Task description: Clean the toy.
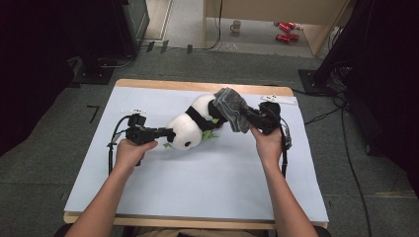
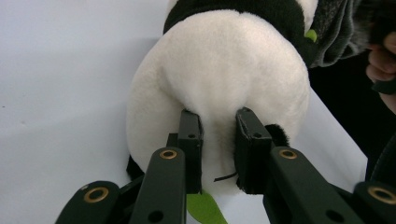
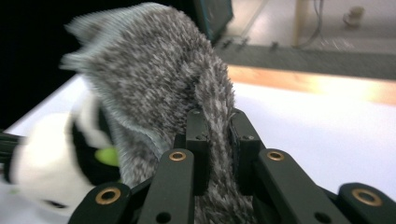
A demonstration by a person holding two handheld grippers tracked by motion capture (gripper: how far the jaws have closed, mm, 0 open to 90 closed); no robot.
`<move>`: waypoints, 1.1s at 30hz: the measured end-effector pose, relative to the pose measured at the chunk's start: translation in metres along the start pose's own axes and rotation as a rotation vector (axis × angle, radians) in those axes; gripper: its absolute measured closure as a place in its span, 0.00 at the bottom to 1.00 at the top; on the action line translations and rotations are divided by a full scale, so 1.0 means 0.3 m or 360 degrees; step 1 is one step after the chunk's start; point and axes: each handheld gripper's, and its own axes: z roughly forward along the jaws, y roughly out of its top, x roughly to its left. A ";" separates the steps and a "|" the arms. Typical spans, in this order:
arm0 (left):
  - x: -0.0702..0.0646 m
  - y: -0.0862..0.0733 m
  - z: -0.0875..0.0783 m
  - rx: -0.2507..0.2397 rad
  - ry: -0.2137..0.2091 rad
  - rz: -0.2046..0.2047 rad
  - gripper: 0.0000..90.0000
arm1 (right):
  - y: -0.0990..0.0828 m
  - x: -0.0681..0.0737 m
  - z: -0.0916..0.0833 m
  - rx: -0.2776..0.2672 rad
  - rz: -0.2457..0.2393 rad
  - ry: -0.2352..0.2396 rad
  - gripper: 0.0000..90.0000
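white table [image 1: 148, 177] bears panda [image 1: 190, 129] under grey cloth [image 1: 233, 106].

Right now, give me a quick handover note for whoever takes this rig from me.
Left tongs: pinching the white fur of the plush panda's head, holding it down on the table.
Right tongs: shut on the grey cloth, lifted over the panda's body.
Done: both grips made, cloth raised.
Left: probably lay the cloth over the panda, then let go.
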 end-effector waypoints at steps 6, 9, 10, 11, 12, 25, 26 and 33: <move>0.004 0.002 -0.001 -0.0035 0.0021 -0.0025 0.83 | 0.030 0.127 -0.015 -0.0055 -0.0066 0.0216 0.91; 0.005 0.003 -0.001 -0.0042 0.0017 -0.0032 0.83 | 0.018 0.199 0.007 -0.0025 -0.0092 0.0344 0.91; 0.004 0.003 -0.001 -0.0041 0.0017 -0.0035 0.83 | 0.011 0.225 0.018 -0.0004 -0.0102 0.0390 0.91; 0.004 0.003 -0.001 -0.0037 0.0018 -0.0026 0.83 | 0.001 0.252 0.029 0.0021 -0.0112 0.0433 0.91; 0.003 0.003 -0.001 -0.0034 0.0021 -0.0017 0.83 | -0.009 0.279 0.043 0.0044 -0.0129 0.0469 0.91; -0.005 0.001 0.000 -0.0022 0.0031 0.0013 0.83 | -0.154 0.453 0.178 0.0279 -0.0302 0.0654 0.91; -0.008 0.001 0.000 -0.0023 0.0033 0.0013 0.83 | -0.160 0.451 0.186 0.0288 -0.0302 0.0647 0.91; -0.014 0.003 0.004 -0.0006 0.0038 0.0038 0.83 | -0.185 0.421 0.219 0.0312 -0.0361 0.0572 0.91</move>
